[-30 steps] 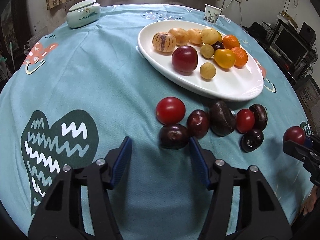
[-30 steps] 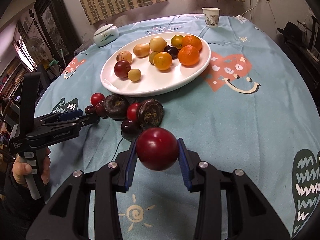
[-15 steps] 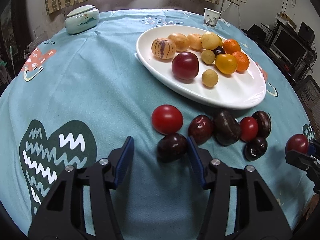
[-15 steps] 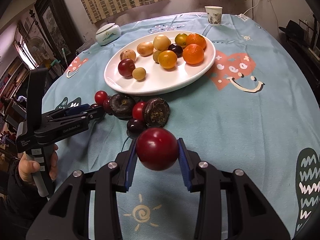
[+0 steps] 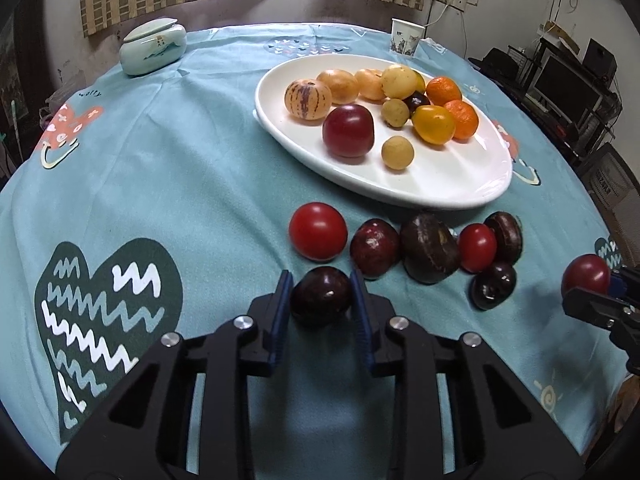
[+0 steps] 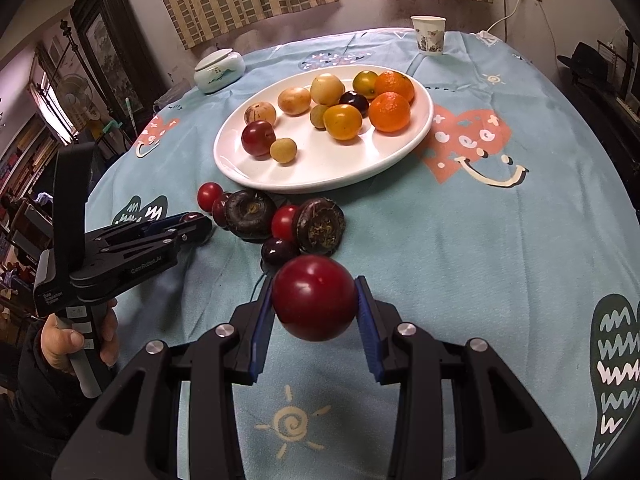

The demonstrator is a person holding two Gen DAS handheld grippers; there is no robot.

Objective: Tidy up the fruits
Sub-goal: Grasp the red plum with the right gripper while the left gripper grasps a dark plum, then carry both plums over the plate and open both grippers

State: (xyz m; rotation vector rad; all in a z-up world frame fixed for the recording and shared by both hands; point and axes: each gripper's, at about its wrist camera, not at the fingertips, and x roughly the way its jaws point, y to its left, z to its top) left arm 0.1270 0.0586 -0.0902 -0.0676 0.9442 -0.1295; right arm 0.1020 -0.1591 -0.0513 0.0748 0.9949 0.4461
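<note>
My left gripper (image 5: 321,294) is shut on a dark plum (image 5: 321,297) on the teal tablecloth, at the near end of a row of loose fruit. That row holds a red tomato (image 5: 318,231), another dark plum (image 5: 375,247) and brown passion fruits (image 5: 429,247). My right gripper (image 6: 314,300) is shut on a red plum (image 6: 314,297) and holds it above the cloth. A white oval plate (image 5: 440,184) behind the row carries several yellow, orange and red fruits. The left gripper also shows in the right wrist view (image 6: 196,227).
A lidded ceramic jar (image 5: 153,46) stands at the far left of the round table. A paper cup (image 5: 406,38) stands at the far edge. The plate also shows in the right wrist view (image 6: 320,172). Furniture and monitors surround the table.
My left gripper moved forward around the dark plum and closed on it. My right gripper kept its hold on the red plum and moved slightly.
</note>
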